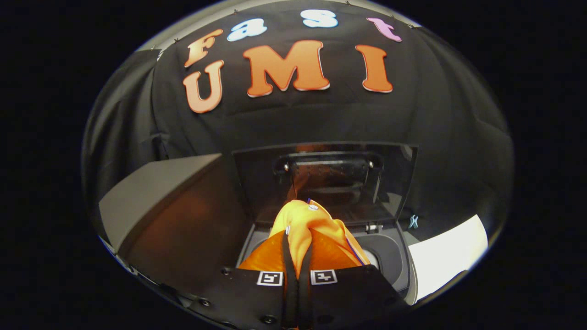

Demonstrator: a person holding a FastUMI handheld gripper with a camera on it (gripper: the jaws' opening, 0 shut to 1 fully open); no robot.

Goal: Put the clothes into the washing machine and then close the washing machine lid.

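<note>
An orange garment (308,231) is pinched between the two fingers (287,261) of my gripper (298,266), which is shut on it. The cloth bunches up above the fingertips and hangs down on both sides. It hangs over the open top of the washing machine (390,256), whose grey rim shows just beyond the fingers. The machine's dark glossy lid (325,178) stands raised behind the opening and reflects the cloth. The drum itself is mostly hidden by the garment.
A dark boxy object (179,206) with a slanted grey top stands left of the machine. A white surface (449,256) lies to the right of the machine. Black cloth forms the wall behind.
</note>
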